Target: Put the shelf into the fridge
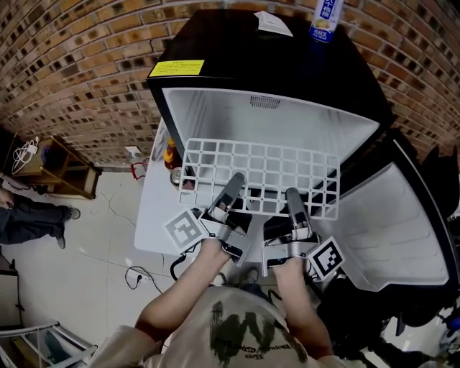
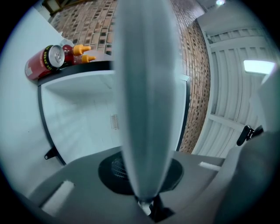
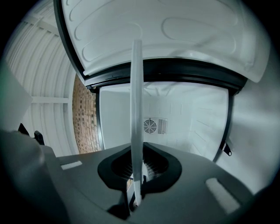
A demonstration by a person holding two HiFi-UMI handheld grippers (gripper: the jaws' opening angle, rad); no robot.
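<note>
White wire shelf: a flat white grid shelf is hanging level at the open mouth of the fridge, its far edge lying over the white cavity in the head view and its near edge sitting in both grippers.
Left gripper: the left gripper is pinching the shelf's near edge left of centre; in its own view the jaws are closing tight on the shelf, which is showing edge-on.
Right gripper: the right gripper is clamping the near edge just right of centre, its jaws standing narrow on the thin shelf rim.
Fridge: the small black fridge with a white interior is standing against a brick wall, its door swinging wide open to the right.
Back wall: a round fan vent is showing at the rear of the cavity.
Fridge top: a blue-labelled bottle and a white paper are sitting there.
Beside the fridge: a red drink can and orange-capped sauce bottles are standing just beside the left wall.
</note>
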